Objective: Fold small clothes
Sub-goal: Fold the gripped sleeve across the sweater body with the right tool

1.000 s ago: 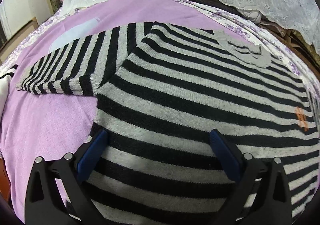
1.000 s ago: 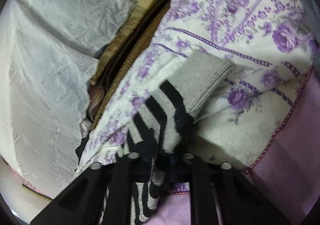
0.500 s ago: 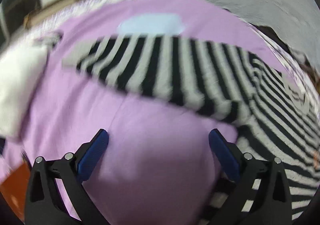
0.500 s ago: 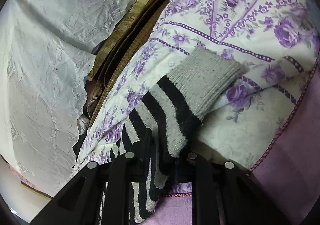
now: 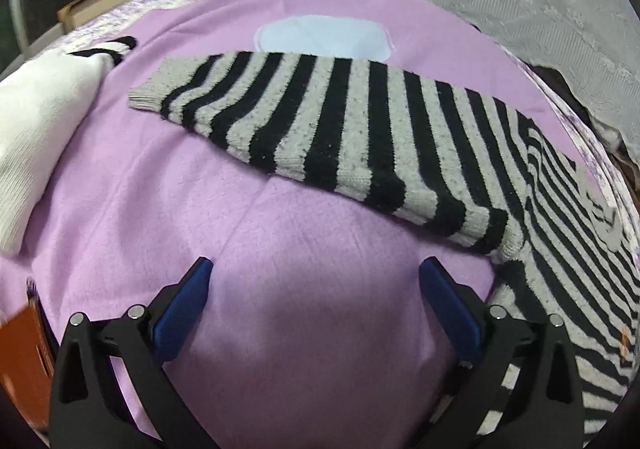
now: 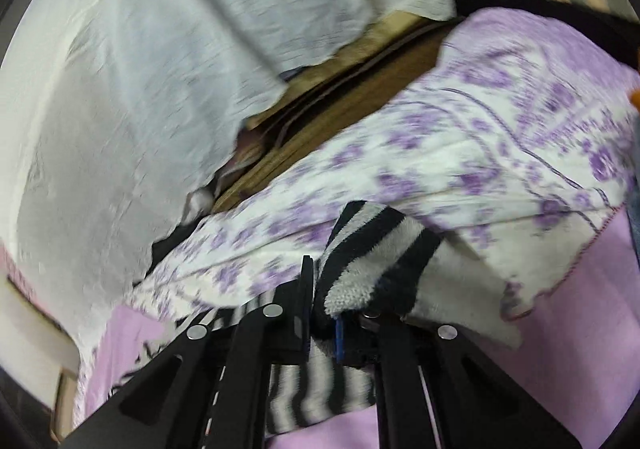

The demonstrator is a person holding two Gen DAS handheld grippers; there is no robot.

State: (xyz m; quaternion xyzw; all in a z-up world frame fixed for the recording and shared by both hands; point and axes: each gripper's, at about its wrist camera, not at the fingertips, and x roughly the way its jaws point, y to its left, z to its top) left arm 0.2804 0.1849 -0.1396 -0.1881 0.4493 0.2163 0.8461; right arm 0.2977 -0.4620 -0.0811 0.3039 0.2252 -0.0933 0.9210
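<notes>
On my left gripper (image 5: 316,269) the jaws stand wide apart with nothing between them, hovering over bare lilac blanket (image 5: 168,209); the striped sweater (image 5: 560,249) lies spread on that blanket from 12 to 4 o'clock, its left sleeve (image 5: 320,121) stretched flat toward 10 o'clock; a white garment (image 5: 36,137) sits at 9 o'clock, well apart from the sleeve. On my right gripper (image 6: 322,313) the jaws are clamped on a bunched fold of the sweater's other sleeve (image 6: 372,249), which rises toward 12 o'clock above the floral sheet (image 6: 500,137). I judge the step in hand to be folding the sleeves across the body; to do it well I should carry the right sleeve over in one level sweep, keeping the knit untwisted, and take the left sleeve near its cuff (image 5: 146,93) so it lays over square. The right view is motion-blurred; the held sleeve's cuff is hidden; the sweater's hem is cut off at 5 o'clock; the orange mark (image 5: 625,339) at the rim is unreadable.
</notes>
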